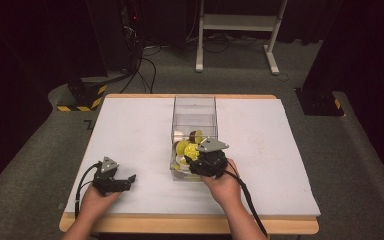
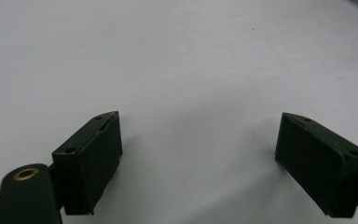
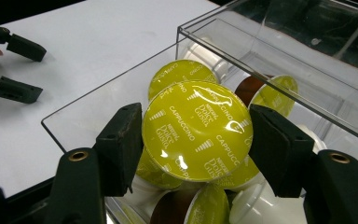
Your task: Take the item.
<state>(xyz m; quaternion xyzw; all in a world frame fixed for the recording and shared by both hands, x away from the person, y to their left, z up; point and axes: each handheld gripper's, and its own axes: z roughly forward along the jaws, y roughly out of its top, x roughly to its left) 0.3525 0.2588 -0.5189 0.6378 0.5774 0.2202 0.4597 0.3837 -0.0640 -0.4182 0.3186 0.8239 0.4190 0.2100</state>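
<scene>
A clear plastic box (image 1: 194,107) stands in the middle of the white table and holds several coffee capsules with yellow-green lids. My right gripper (image 1: 196,159) reaches over the box's near end, shut on a yellow-lidded cappuccino capsule (image 3: 196,130); both pads (image 3: 123,140) press the capsule's sides, just above the other capsules (image 3: 179,74) in the clear box (image 3: 279,70). My left gripper (image 1: 122,181) rests low on the table's near left, jaws wide apart. In its own view the left gripper (image 2: 198,156) has only bare white surface between its fingers (image 2: 93,154).
The white table (image 1: 130,130) has open surface left and right of the box. Its wooden front edge (image 1: 190,224) runs just before the person's forearms. Beyond the table stand a white frame (image 1: 240,30), dark equipment and cables (image 1: 140,65) on a grey floor.
</scene>
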